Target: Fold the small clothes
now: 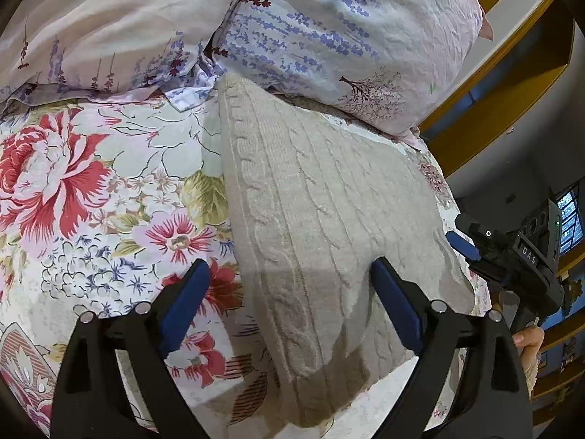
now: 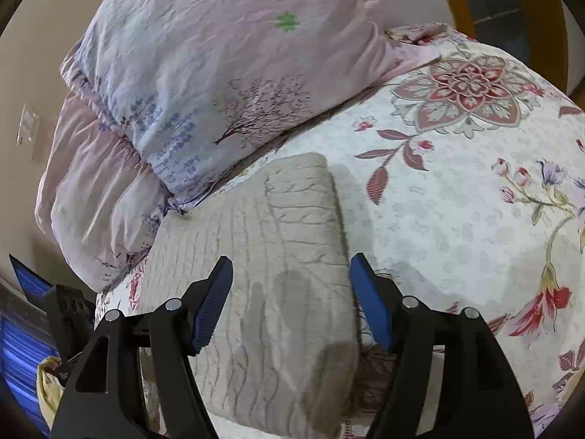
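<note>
A cream cable-knit sweater (image 1: 310, 219) lies folded into a neat rectangle on the floral bedspread (image 1: 91, 201). My left gripper (image 1: 292, 303) is open and empty, its blue pads spread above the sweater's near left part. The sweater also shows in the right wrist view (image 2: 278, 256). My right gripper (image 2: 292, 300) is open and empty, hovering over the sweater's near right edge. The right gripper also shows at the right edge of the left wrist view (image 1: 512, 256), held by a hand.
Two lavender-print pillows (image 1: 329, 29) (image 2: 219, 73) lie against the sweater's far end. The bedspread (image 2: 457, 201) stretches wide to the right of the sweater. Wooden shelving (image 1: 512, 84) stands beyond the bed. The bed's edge runs near the right gripper.
</note>
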A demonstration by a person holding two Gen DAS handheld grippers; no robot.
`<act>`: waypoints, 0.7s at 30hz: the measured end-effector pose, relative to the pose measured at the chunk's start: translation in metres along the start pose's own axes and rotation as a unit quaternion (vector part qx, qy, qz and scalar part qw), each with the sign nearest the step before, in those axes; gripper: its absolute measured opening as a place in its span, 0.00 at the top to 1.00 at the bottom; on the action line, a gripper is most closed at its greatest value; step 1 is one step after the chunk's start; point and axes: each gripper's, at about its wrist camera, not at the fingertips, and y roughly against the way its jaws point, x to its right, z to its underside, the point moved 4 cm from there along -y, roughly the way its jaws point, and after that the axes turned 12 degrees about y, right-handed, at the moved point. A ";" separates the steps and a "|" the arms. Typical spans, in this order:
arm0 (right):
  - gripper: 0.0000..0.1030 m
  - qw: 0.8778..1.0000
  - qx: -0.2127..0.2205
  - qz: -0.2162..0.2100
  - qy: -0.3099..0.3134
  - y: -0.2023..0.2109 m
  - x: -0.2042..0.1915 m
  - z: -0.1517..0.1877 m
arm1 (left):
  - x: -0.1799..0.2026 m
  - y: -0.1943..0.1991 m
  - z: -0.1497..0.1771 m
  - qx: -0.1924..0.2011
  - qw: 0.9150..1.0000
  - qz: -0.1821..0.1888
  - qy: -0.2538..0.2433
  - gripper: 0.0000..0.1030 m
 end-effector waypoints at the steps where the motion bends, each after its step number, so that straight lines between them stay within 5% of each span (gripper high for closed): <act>1: 0.33 1.000 0.001 -0.002 -0.008 0.000 0.003 0.000 | -0.001 0.000 0.000 0.000 1.000 0.000 0.001 0.12; 6: 0.30 0.999 0.004 -0.012 -0.045 0.000 0.024 -0.004 | -0.004 -0.002 -0.003 -0.010 1.000 0.012 0.009 0.11; 15: 0.30 0.992 -0.048 -0.062 -0.095 -0.024 0.045 -0.009 | -0.013 -0.006 -0.018 -0.039 0.993 0.085 0.076 0.13; 21: 0.31 0.989 -0.078 -0.103 -0.075 -0.041 0.036 -0.014 | -0.016 -0.016 -0.024 -0.063 0.983 0.126 0.115 0.22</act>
